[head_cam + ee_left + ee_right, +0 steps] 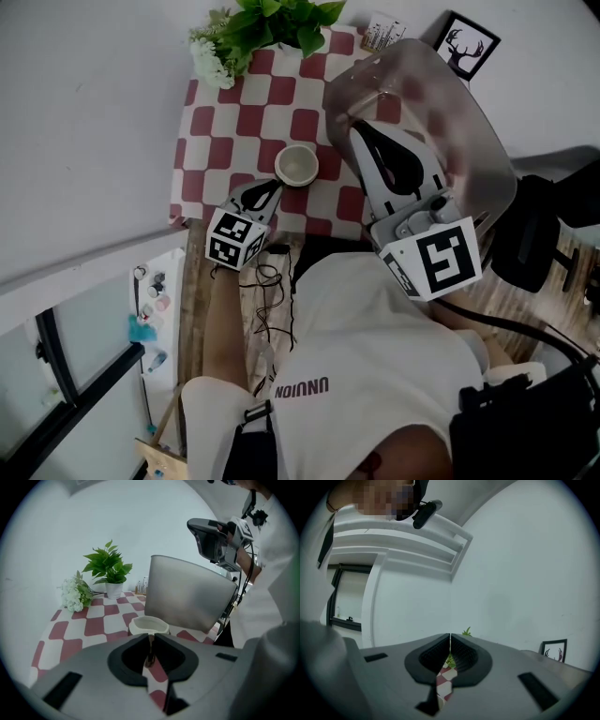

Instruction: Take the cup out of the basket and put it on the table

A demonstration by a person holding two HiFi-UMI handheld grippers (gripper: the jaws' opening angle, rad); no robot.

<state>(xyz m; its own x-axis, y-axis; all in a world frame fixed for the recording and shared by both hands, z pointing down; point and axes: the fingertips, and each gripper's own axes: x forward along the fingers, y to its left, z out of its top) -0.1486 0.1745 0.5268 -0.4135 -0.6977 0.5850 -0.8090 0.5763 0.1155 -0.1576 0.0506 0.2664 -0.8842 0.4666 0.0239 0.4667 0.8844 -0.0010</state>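
Left gripper [150, 639] pinches the cup's [149, 624] near rim, jaws almost together. I should settle it flat on the table [89, 626] just ahead, then open slowly.

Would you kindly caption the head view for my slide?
Left gripper pinches the cup over the checkered table; right gripper holds the basket.

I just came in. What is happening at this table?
A person works with tongs in each hand. The left tongs are closed on the near rim of a white cup. The cup seems to rest on the checkered table, outside the gray basket, which stands tilted behind it. The right tongs are shut with nothing between them, raised near the basket.
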